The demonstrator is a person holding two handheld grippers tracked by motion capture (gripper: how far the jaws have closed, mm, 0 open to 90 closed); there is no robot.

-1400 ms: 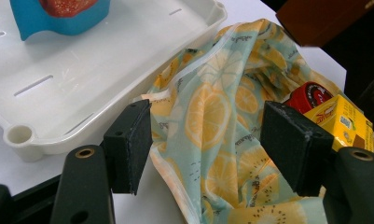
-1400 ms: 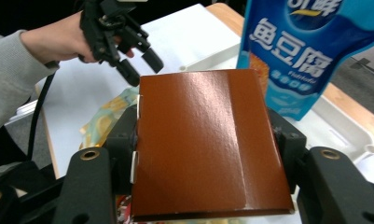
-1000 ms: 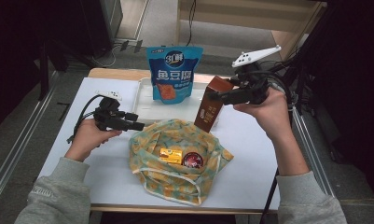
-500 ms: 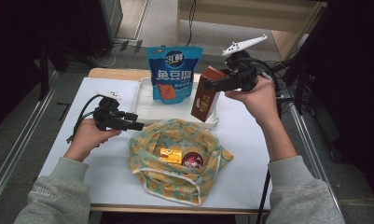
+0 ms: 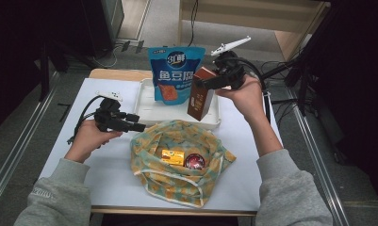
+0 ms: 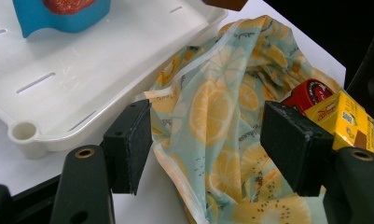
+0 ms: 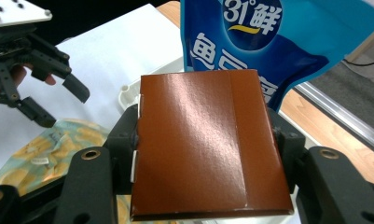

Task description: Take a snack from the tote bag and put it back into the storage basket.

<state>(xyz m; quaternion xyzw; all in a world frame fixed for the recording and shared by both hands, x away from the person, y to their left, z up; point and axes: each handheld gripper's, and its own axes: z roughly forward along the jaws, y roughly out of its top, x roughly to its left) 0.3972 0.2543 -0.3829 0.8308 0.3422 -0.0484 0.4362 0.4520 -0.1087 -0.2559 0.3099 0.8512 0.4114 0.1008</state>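
Note:
A tall brown carton (image 5: 199, 101) hangs upright over the right end of the white tray (image 5: 144, 107), with my right gripper (image 5: 207, 83) shut on its upper part. In the right gripper view the carton (image 7: 201, 168) sits between both black pads of the right gripper (image 7: 204, 133). Just left of it, a blue snack pouch (image 5: 174, 74) stands in the tray. My left gripper (image 5: 138, 122) is open at the left edge of the lemon-print cloth bag (image 5: 177, 181). In the left gripper view the left gripper (image 6: 212, 142) frames the bag's rim (image 6: 212, 112) without pressing it.
Inside the cloth bag lie a yellow box (image 5: 172, 157) and a red round tin (image 5: 194, 161). The white sheet (image 5: 106, 179) covers the table. A metal rail (image 5: 314, 165) runs along the right side, with cables and stands beyond it.
My right hand has carried the brown carton leftward and away from me, lowering it beside the blue pouch over the tray. The left gripper has stayed put.

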